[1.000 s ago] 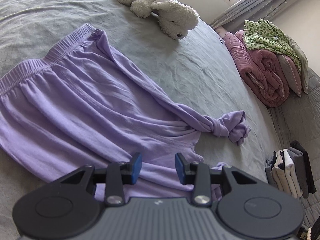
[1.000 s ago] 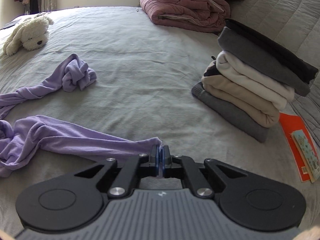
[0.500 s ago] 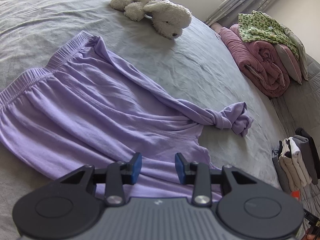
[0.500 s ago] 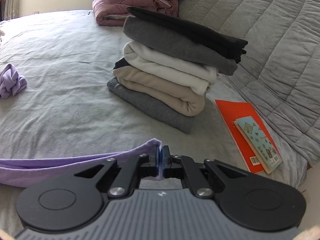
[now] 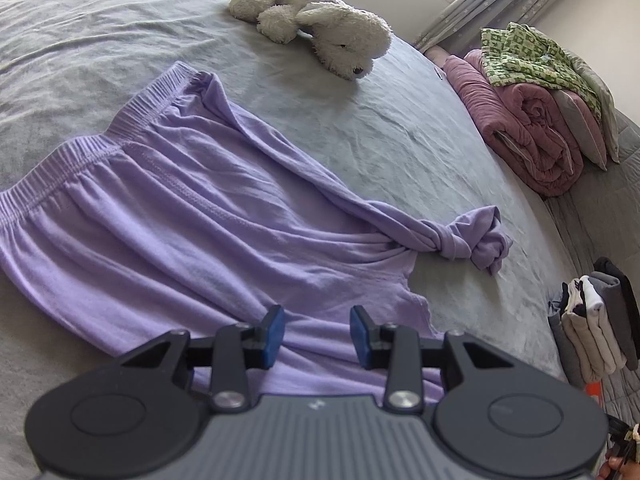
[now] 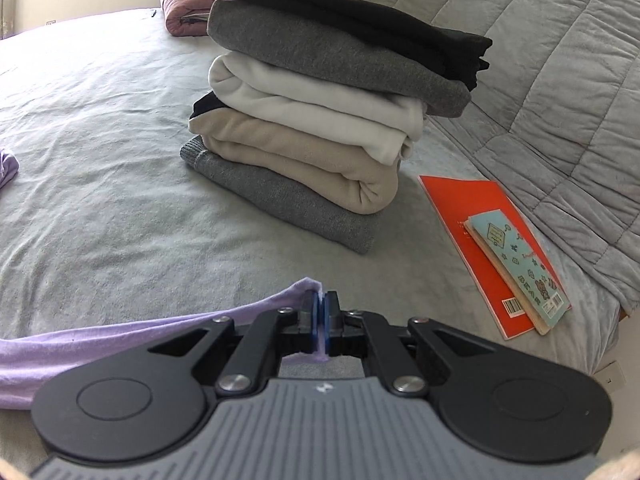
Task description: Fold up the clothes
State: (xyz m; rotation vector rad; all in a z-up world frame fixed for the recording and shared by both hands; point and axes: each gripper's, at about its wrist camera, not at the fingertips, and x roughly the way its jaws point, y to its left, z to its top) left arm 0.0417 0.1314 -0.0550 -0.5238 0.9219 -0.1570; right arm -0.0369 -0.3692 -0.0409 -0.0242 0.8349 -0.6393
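Lilac trousers [image 5: 168, 216] lie spread on the grey bed, elastic waistband at the upper left. One leg ends in a twisted knot [image 5: 476, 240] at the right. My left gripper [image 5: 316, 334] hovers over the trousers' lower part, open, with nothing between its blue pads. In the right wrist view my right gripper [image 6: 322, 320] is shut on the hem of the other lilac leg [image 6: 120, 340], which stretches away to the left as a taut band.
A stack of folded clothes [image 6: 320, 120] stands just ahead of the right gripper, with an orange book and a small teal book [image 6: 516, 264] beside it. A white plush dog [image 5: 320, 28], rolled pink bedding [image 5: 528, 128] and a green patterned garment lie farther off.
My right gripper has swung right with the lilac leg in it, drawing the leg out; the folded stack now fills its view. The left gripper has stayed put.
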